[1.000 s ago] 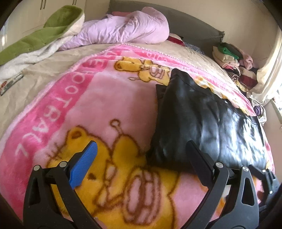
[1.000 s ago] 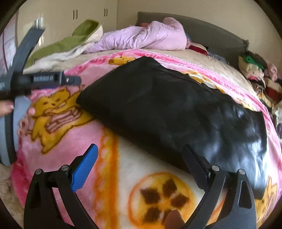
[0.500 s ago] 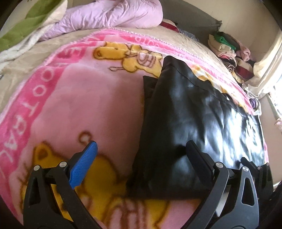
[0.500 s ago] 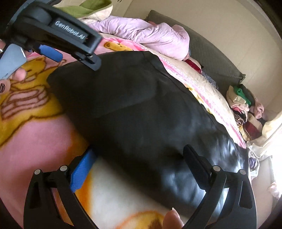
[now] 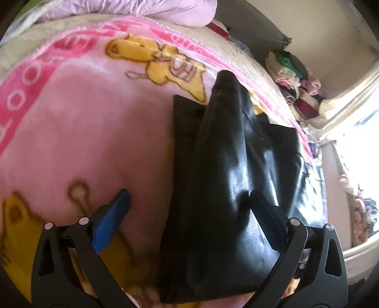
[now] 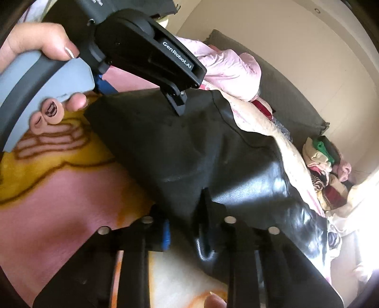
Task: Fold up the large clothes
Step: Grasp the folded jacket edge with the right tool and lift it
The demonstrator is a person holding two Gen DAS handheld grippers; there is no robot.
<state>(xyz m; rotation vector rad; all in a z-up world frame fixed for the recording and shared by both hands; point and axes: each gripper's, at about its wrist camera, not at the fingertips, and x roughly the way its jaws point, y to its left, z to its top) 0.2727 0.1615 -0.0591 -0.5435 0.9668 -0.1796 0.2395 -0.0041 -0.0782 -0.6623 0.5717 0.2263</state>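
Note:
A large black leather-look garment lies on a pink cartoon blanket on the bed. My left gripper is open, its jaws spread over the garment's near left corner, with the right finger resting on the fabric. In the right wrist view the garment is pinched at its near edge by my right gripper, which is shut on it and lifts a fold. The left gripper's body and the hand holding it show at the top left there.
A lilac duvet lies at the head of the bed against a grey headboard. A pile of folded clothes sits at the far right by a bright window.
Both grippers moved forward onto the garment. The right gripper went from open to shut on the garment's edge. The left gripper stayed open and came close over the near corner.

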